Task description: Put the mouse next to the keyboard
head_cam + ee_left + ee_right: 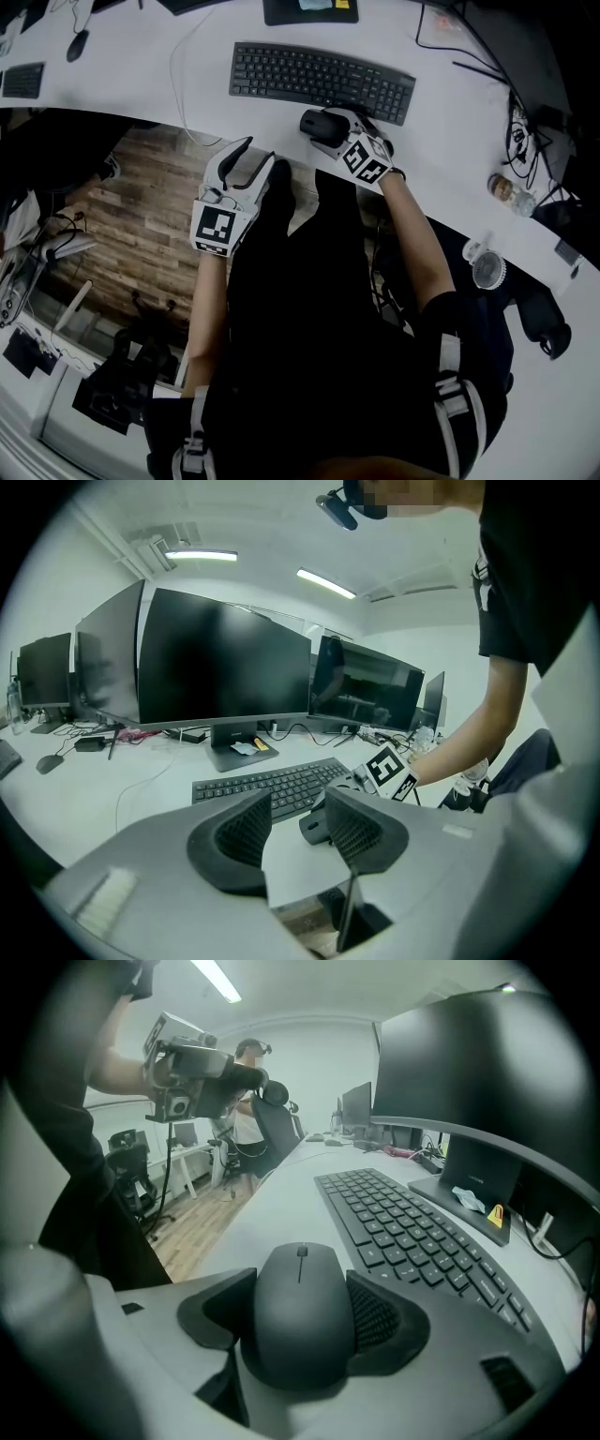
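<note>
A dark grey mouse (312, 124) (300, 1312) rests on the white desk (141, 75) just in front of the black keyboard (319, 80) (412, 1232), near its right half. My right gripper (330, 127) (302, 1324) is shut on the mouse, one pad pressed against each side. The left gripper (262, 150) (295, 822) hangs open and empty off the desk's front edge, left of the mouse. In the left gripper view the mouse (315, 827) and keyboard (272, 787) show beyond its jaws.
Monitors on stands (225, 663) line the back of the desk. A water bottle (506, 190), a small fan (487, 270) and cables (520, 131) sit to the right. Another keyboard (23, 80) and mouse (78, 44) lie far left. Wooden floor (141, 225) lies below the edge.
</note>
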`<action>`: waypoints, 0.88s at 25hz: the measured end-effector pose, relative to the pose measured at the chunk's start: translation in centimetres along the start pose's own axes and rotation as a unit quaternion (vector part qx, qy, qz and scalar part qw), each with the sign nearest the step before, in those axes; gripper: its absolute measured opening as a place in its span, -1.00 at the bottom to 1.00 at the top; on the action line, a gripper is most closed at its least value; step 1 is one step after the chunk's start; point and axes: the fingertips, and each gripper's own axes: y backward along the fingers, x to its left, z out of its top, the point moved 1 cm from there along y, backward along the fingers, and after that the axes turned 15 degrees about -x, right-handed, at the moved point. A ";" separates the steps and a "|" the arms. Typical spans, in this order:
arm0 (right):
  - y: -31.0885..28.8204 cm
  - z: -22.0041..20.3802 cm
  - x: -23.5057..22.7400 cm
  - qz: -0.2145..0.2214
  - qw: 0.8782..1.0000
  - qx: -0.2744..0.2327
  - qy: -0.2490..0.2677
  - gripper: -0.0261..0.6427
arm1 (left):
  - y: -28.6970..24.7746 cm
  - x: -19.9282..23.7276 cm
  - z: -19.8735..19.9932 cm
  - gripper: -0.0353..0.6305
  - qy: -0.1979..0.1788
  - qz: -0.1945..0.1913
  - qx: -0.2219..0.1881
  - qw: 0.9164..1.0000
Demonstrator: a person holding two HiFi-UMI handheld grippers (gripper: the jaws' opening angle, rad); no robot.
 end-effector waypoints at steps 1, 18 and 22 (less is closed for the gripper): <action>0.0 0.0 0.0 0.001 1.000 0.000 0.002 -0.03 | 0.1 0.0 0.0 -0.35 -0.001 -0.001 0.000 1.000; -0.1 -0.1 -0.3 -0.007 1.000 0.003 -0.007 -0.05 | 0.0 -1.7 0.3 -0.36 -0.010 -0.034 -0.010 0.999; -0.2 0.0 -0.3 -0.009 1.000 0.004 -0.007 -0.05 | 0.3 -2.0 0.1 -0.36 -0.011 -0.042 -0.008 0.999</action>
